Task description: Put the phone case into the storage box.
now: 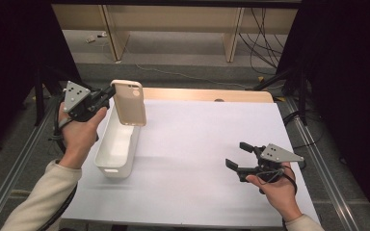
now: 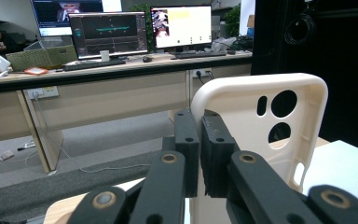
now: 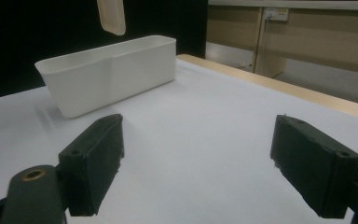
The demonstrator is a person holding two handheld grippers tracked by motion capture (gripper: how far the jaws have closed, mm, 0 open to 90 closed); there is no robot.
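A: Two surfaces are noted: a white sheet laid over a pale wooden worktop (image 1: 207, 95), with grey carpet and loose cables beyond. Monitors (image 2: 107, 32) and a keyboard are seen on a desk farther off, dark curtains at both sides.

B: Phone case (image 1: 129, 102) recorded as cream, rounded at the corners, with camera cut-outs near its top. It is held upright, off the sheet, above the far end of the white bin (image 1: 117, 147).

A: Left claw (image 1: 110, 91) is clamped on the case's edge, pads pressed on the rim.

B: Right claw (image 1: 238, 155) is spread wide, nothing between the pads, low over the sheet, well apart from the bin.
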